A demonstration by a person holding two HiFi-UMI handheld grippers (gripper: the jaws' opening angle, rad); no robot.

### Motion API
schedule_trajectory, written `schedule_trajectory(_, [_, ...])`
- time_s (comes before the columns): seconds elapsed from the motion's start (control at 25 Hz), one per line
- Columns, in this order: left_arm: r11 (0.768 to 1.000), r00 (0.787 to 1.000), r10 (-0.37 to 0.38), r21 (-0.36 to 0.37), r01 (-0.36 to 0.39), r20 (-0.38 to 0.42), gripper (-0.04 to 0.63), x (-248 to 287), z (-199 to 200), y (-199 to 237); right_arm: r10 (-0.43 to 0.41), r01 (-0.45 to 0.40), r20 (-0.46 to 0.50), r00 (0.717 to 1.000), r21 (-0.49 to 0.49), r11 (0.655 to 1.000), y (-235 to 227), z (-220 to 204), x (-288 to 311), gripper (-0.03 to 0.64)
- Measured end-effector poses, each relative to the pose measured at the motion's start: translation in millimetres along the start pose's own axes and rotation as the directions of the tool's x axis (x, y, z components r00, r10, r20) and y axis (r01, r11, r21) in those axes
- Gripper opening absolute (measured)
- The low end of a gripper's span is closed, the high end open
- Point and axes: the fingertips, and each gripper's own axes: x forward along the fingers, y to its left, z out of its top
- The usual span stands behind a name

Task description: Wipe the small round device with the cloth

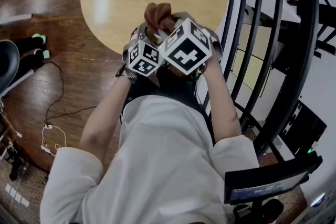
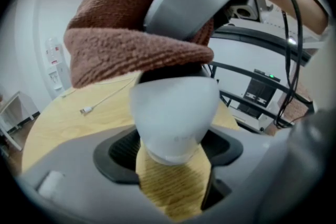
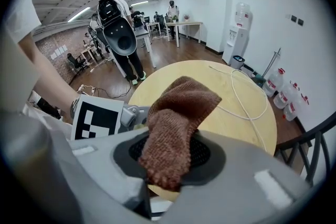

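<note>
- My left gripper has its jaws clamped on the small round device, held up above the surface.
- The cloth drapes over the device's top. I judge short, light strokes best, so the device doesn't twist in the grip.
- My right gripper has its jaws pinched on the cloth's bunched end.
- From the head view, the marker cubes hide the device, and its far side shows nowhere.
</note>
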Motion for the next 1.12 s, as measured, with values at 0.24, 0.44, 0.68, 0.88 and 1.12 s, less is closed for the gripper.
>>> schedule_trajectory(0.24, [1.0,1.0,-0.002,-0.002,0.002,0.0,0.377,0.2,1.4,-0.2,0.018,-0.017,-0.017,1.0,0.062,0.998,5.2,-20.7,-4.0,0.104])
schedule_trajectory(0.44, [1.0,1.0,-0.003,-0.004,0.003,0.0,0.377,-0.2,1.3,0.1,0.02,-0.019,-0.017,1.0,0.093,0.996,-0.7,-30.6,-6.5,0.104])
schedule_trajectory(0.68, [1.0,1.0,-0.003,-0.005,0.003,0.001,0.377,-2.0,1.4,0.6,-0.008,0.016,-0.07,0.998,0.116,0.993,-15.8,-49.5,-0.4,0.104])
schedule_trajectory(0.88, [1.0,1.0,-0.001,-0.002,0.001,0.001,0.377,-2.5,0.4,2.2,-0.025,0.037,-0.097,0.995,0.129,0.991,-26.8,-57.3,11.7,0.104])
schedule_trajectory(1.12, [1.0,1.0,0.003,0.0,-0.003,0.001,0.377,-2.9,-0.3,2.6,-0.041,0.052,-0.117,0.992,0.096,0.994,-40.1,-53.7,24.3,0.104])
